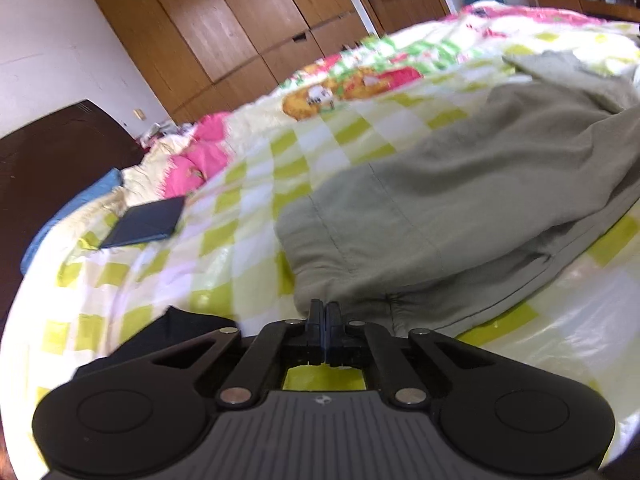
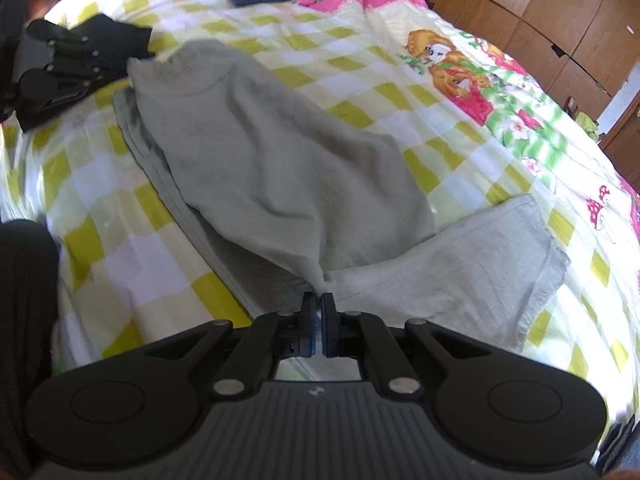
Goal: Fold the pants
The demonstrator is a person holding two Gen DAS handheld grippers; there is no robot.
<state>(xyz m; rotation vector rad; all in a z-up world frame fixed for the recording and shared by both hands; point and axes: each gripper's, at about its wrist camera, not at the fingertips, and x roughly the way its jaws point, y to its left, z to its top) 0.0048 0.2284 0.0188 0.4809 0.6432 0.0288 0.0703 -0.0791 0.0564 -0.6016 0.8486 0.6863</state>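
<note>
Grey-green pants [image 1: 460, 200] lie across a yellow-checked bedspread [image 1: 224, 208]. My left gripper [image 1: 324, 307] is shut, its tips at the near edge of the waistband, where the fabric meets them. In the right wrist view the pants [image 2: 272, 152] stretch from the waistband at upper left down to my right gripper [image 2: 319, 300]. That gripper is shut on a pinched fold of the cloth, which pulls to a point at the pads. A paler leg end [image 2: 472, 264] lies flat to its right. The left gripper's black body [image 2: 60, 64] shows beside the waistband.
A dark flat book-like item [image 1: 144, 224] lies near the pillows. Black cloth [image 2: 120, 36] sits beside the waistband. Wooden wardrobes [image 1: 240, 28] and a dark headboard [image 1: 48, 160] border the bed. A person's dark-clothed leg [image 2: 20, 320] stands at the bed's near edge.
</note>
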